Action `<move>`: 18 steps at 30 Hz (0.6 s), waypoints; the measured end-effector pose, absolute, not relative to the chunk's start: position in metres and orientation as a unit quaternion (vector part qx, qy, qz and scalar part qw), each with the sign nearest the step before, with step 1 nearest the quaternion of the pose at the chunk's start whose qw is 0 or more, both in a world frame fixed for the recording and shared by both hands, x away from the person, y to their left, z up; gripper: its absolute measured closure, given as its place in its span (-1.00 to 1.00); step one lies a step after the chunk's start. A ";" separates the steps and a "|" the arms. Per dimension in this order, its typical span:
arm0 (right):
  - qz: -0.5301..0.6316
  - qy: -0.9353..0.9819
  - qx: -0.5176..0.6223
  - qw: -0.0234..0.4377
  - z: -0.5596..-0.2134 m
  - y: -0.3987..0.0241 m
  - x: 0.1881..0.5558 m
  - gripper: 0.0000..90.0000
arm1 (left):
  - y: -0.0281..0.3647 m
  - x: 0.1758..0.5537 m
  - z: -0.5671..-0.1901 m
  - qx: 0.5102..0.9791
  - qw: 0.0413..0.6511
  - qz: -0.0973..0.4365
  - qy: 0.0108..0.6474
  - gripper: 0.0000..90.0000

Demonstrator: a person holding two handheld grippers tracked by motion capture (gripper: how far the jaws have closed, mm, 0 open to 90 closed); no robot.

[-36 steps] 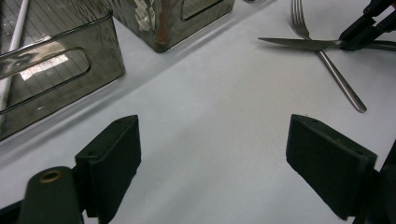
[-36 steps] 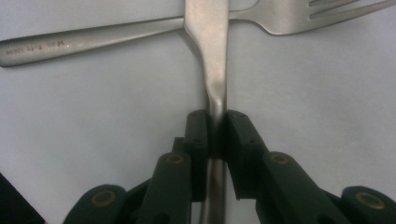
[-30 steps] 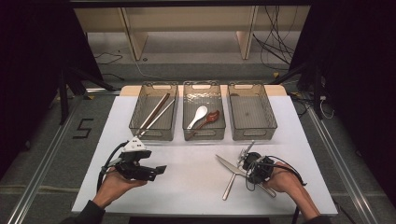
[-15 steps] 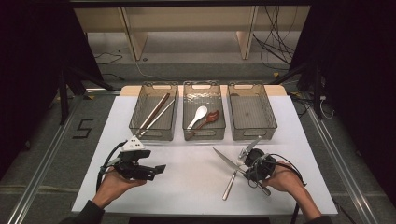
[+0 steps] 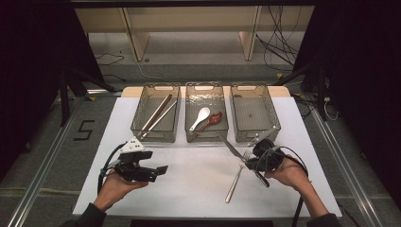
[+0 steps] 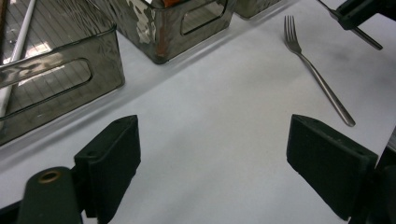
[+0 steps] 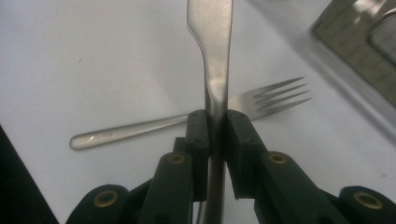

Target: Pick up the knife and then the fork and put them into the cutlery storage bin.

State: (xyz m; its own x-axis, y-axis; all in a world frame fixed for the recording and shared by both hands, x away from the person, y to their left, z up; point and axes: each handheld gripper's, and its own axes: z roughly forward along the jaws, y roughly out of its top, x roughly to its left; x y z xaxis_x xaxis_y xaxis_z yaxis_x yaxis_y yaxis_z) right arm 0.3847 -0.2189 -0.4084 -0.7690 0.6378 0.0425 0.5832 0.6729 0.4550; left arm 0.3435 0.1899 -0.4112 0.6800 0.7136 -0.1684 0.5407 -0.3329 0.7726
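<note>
Knife (image 7: 211, 56) clamped in right gripper (image 7: 214, 122); fork (image 5: 236, 176) on table; left gripper (image 6: 212, 156) agape

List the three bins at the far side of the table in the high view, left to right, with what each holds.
Left bin with chopsticks → middle bin with white spoon and brown spoon → right bin, nothing visible inside.
</note>
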 end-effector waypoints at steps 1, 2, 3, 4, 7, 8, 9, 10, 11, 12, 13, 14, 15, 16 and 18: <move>0.232 0.910 0.338 0.065 -0.406 -0.220 0.387 0.79 | 0.190 0.344 -0.411 0.808 0.432 0.100 0.388 -0.62; 0.237 0.907 0.341 0.068 -0.403 -0.221 0.390 0.79 | 0.191 0.344 -0.411 0.807 0.434 0.100 0.387 -0.62; 0.241 0.905 0.344 0.070 -0.401 -0.222 0.393 0.79 | 0.191 0.344 -0.411 0.806 0.436 0.098 0.389 -0.62; 0.242 0.903 0.349 0.072 -0.399 -0.223 0.395 0.79 | 0.192 0.344 -0.411 0.805 0.437 0.097 0.389 -0.62; 0.251 0.897 0.356 0.079 -0.394 -0.225 0.402 0.79 | 0.192 0.344 -0.410 0.804 0.438 0.098 0.390 -0.62; 0.256 0.895 0.357 0.080 -0.392 -0.226 0.404 0.79 | 0.192 0.344 -0.410 0.805 0.437 0.099 0.388 -0.62; 0.258 0.894 0.357 0.084 -0.391 -0.226 0.406 0.79 | 0.192 0.344 -0.410 0.805 0.437 0.099 0.388 -0.63; 0.260 0.893 0.359 0.085 -0.389 -0.226 0.408 0.79 | 0.192 0.344 -0.410 0.805 0.437 0.099 0.389 -0.63; 0.264 0.891 0.360 0.086 -0.388 -0.227 0.409 0.79 | 0.192 0.344 -0.410 0.803 0.439 0.099 0.390 -0.63; 0.267 0.889 0.362 0.088 -0.387 -0.227 0.411 0.79 | 0.192 0.344 -0.410 0.803 0.440 0.100 0.390 -0.63; 0.269 0.888 0.363 0.089 -0.385 -0.227 0.412 0.79 | 0.192 0.344 -0.410 0.802 0.441 0.101 0.390 -0.63; 0.271 0.887 0.364 0.090 -0.383 -0.227 0.414 0.79 | 0.192 0.344 -0.410 0.801 0.441 0.102 0.391 -0.63; 0.274 0.885 0.366 0.093 -0.382 -0.227 0.415 0.79 | 0.193 0.344 -0.410 0.802 0.441 0.101 0.391 -0.63; 0.275 0.883 0.367 0.096 -0.380 -0.228 0.417 0.79 | 0.193 0.344 -0.409 0.801 0.441 0.102 0.391 -0.63; 0.282 0.879 0.372 0.099 -0.376 -0.228 0.421 0.79 | 0.193 0.344 -0.409 0.801 0.442 0.101 0.391 -0.63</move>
